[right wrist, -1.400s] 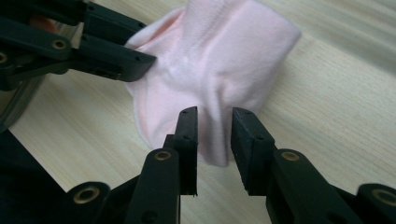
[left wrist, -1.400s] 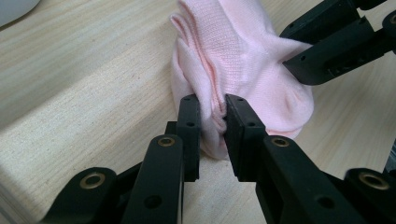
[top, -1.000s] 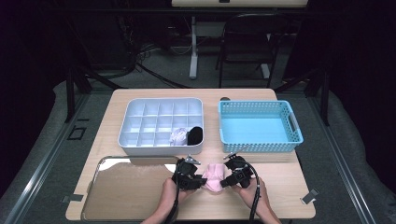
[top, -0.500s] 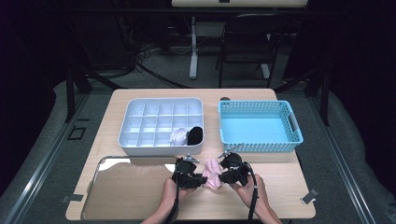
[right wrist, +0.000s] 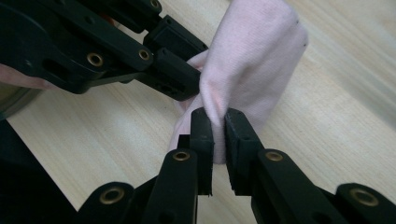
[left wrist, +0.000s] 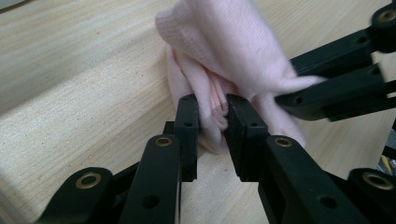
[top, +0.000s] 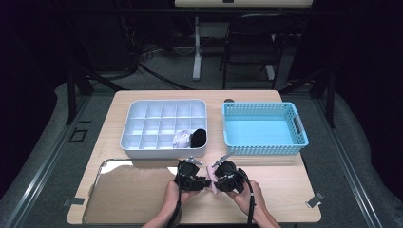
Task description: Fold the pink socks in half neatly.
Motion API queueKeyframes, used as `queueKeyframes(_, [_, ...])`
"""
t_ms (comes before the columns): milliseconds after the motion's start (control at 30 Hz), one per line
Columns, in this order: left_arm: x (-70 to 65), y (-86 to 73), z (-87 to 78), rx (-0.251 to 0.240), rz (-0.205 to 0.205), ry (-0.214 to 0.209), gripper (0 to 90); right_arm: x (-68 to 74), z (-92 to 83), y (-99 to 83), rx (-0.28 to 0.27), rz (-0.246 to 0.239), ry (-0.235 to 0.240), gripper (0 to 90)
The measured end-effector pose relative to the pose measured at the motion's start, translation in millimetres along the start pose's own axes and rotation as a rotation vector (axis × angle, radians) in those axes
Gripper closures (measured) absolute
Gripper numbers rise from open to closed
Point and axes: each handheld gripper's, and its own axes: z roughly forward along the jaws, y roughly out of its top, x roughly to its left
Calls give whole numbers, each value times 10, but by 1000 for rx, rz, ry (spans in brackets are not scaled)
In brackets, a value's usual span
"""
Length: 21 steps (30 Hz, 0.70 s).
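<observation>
Sock: pink knit sock [top: 212, 179], bunched between the two grippers at lower centre of the high view, just above the bare table [top: 285, 180]
Left gripper: left gripper [left wrist: 212, 122] has its jaws drawn narrow, pinching several folded layers of the knit near the bottom of the bundle; in the high view it sits at [top: 198, 181]
Right gripper: right gripper [right wrist: 218, 125] has its jaws nearly together, clamped on a thin fold of the same sock; in the high view it sits at [top: 217, 179]
Weight: judged very light; neither grip looks strained
Stiffness: soft and limp, it drapes and creases around the jaws and will not hold a shape unless rolled tight
Surface: ribbed cotton-like knit, likely grippy against the pads, little risk of sliding out
Fragility: not fragile; firm pinching is harmless, though hard pulling apart could stretch it
Where to hold: best taken across several layers at once, as the left jaws do, since a single-layer pinch lets the rest unroll and hang
Risk: loose end at the upper part of the left gripper view may flop open when lifted
Nearby: white divided tray [top: 142, 142] in the centre with a white sock [top: 181, 138] and a black sock [top: 198, 137] in its front cells; blue basket [top: 264, 148] to the right; mirror tray [top: 97, 199] at lower left
</observation>
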Motion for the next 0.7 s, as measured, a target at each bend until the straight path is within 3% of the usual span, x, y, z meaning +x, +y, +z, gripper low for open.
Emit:
queueKeyframes(300, [51, 35, -112, 12, 3, -5, 649, -28, 82, 3, 6, 24, 15, 817])
queueKeyframes(500, [67, 129, -251, -43, -27, 8, 495, -11, 101, 3, 6, 31, 14, 812])
queueKeyframes(533, [66, 150, -265, -47, -25, -3, 476, -11, 103, 3, 5, 32, 15, 812])
queueKeyframes(700, [68, 236, -278, -71, -31, 17, 427, -51, 103, 8, 15, 37, 29, 811])
